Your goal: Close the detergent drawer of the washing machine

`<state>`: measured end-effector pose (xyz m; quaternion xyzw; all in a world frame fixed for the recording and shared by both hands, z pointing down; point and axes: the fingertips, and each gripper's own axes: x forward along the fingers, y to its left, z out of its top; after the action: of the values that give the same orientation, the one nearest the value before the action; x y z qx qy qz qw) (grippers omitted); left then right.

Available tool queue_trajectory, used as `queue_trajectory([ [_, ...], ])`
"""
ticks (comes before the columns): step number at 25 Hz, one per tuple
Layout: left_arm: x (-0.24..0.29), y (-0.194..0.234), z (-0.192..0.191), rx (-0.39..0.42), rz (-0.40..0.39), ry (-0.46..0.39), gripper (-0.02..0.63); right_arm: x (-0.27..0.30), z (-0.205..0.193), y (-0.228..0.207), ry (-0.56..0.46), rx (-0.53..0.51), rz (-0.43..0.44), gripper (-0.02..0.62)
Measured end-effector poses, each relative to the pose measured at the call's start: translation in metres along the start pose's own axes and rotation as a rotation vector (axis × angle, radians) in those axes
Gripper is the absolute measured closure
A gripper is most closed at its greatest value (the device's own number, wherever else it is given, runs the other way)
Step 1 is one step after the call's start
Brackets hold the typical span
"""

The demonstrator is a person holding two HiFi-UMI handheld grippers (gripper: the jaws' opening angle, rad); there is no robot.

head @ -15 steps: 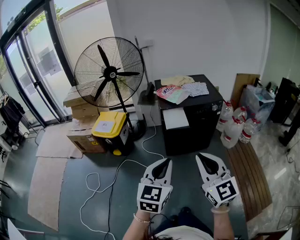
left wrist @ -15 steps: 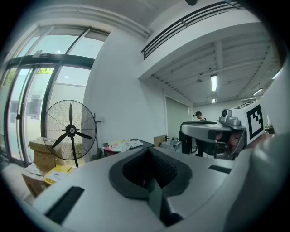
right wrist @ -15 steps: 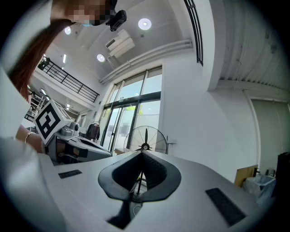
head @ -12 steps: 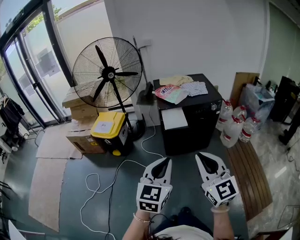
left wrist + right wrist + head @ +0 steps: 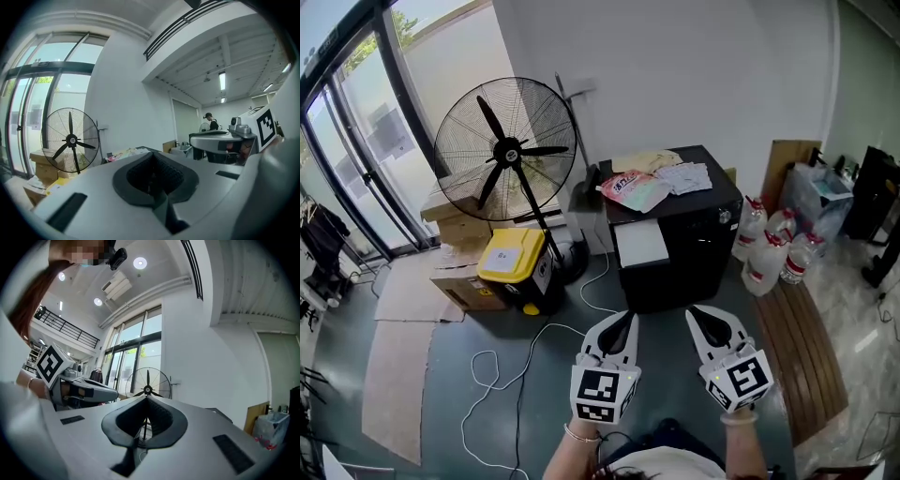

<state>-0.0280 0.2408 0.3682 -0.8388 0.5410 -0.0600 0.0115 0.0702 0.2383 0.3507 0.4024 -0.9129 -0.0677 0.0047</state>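
Observation:
The black washing machine (image 5: 698, 230) stands against the far wall. Its white detergent drawer (image 5: 641, 244) sticks out of the front at the upper left. Packets and papers (image 5: 634, 187) lie on its top. My left gripper (image 5: 628, 322) and right gripper (image 5: 701, 315) hover side by side over the floor, a short way in front of the machine, both pointing toward it. Both are shut with nothing in them. In the left gripper view the closed jaws (image 5: 152, 157) aim past the fan. In the right gripper view the closed jaws (image 5: 146, 400) line up with the fan's pole.
A large pedestal fan (image 5: 502, 155) stands left of the machine, with a yellow-lidded box (image 5: 514, 262) and cardboard boxes (image 5: 455, 281) beside it. A white cable (image 5: 511, 370) loops over the floor. Water bottles (image 5: 769, 251) and a wooden board (image 5: 808, 361) are at the right. Glass doors (image 5: 356, 150) line the left.
The head view has shifted a little, so the fan and the machine sit slightly further left. Both grippers stay shut and keep their places.

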Motion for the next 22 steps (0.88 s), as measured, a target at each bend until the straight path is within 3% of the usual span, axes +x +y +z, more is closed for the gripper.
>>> queue_trajectory([
  [11,0.044,-0.008,-0.012,-0.033,0.019,0.033,0.586,0.014,-0.022,-0.053,0.001,0.026,0.037,0.568],
  [22,0.06,0.002,-0.02,-0.073,0.054,0.051,0.586,0.031,-0.038,-0.078,0.015,0.061,0.048,0.568],
])
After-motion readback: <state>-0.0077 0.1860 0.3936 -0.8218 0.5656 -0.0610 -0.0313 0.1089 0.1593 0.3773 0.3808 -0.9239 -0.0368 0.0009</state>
